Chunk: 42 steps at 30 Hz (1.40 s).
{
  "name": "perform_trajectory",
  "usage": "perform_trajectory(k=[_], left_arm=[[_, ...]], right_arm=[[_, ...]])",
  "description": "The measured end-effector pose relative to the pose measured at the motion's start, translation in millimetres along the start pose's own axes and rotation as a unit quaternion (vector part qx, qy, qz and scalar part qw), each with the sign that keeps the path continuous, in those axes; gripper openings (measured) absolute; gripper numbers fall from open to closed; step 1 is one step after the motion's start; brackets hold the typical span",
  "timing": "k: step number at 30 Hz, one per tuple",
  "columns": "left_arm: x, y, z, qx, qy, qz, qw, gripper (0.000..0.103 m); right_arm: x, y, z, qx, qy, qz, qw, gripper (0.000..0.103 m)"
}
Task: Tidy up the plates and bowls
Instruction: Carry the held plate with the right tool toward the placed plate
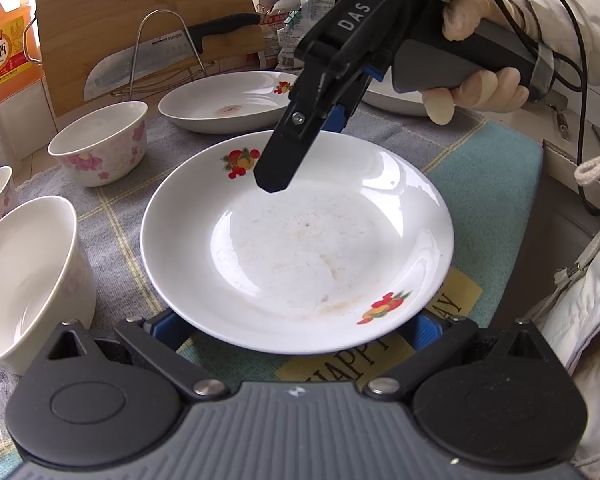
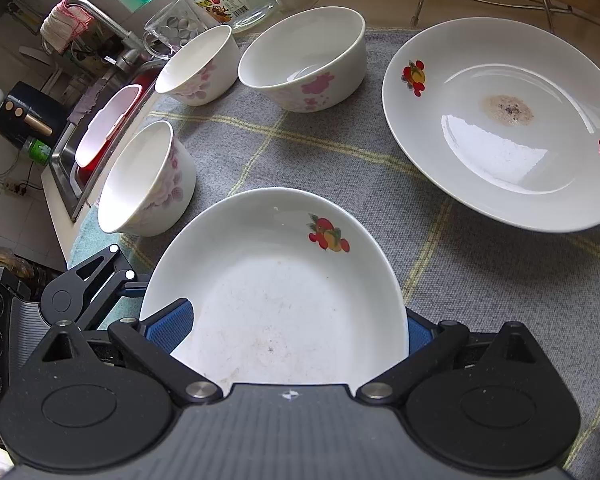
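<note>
A big grey checked cloth (image 2: pixel 308 148) covered the counter. On it sat a white plate with a fruit picture (image 1: pixel 296 236), a bit dirty in the middle. A second fruit plate (image 2: pixel 500 128) lay further back with a brown spot in it. Three white bowls with pink flowers stood near the sink: a wide one (image 2: pixel 304 56) and two smaller ones (image 2: pixel 198 66) (image 2: pixel 148 180).

The left gripper (image 1: pixel 296 332) was open wide, its blue pads at each side of the plate's near edge; whether they touched it, I could not tell. The right gripper (image 2: pixel 288 332), held by a gloved hand (image 1: pixel 476 92), was open wide around the plate's other edge.
</note>
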<state>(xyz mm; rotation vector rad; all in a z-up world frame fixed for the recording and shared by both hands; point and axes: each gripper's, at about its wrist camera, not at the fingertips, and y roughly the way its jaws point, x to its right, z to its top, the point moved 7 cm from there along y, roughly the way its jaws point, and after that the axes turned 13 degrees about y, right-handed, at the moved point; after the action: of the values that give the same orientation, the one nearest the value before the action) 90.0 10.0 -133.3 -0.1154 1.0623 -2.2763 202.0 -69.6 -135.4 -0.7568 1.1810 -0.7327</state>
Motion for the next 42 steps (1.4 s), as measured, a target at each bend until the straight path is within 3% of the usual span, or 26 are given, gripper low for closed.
perform_trajectory(k=[22,42], left_arm=[[1,-3,7,-0.016,0.003,-0.001,0.9999,0.102],[8,1,37,-0.014,0.024,-0.014,0.9995,0.102]], right_arm=[[-4,-7,-11,0.001,-0.003,0.003,1.000,0.103],[9,-37,-20,0.034,0.011,0.005,0.999,0.103]])
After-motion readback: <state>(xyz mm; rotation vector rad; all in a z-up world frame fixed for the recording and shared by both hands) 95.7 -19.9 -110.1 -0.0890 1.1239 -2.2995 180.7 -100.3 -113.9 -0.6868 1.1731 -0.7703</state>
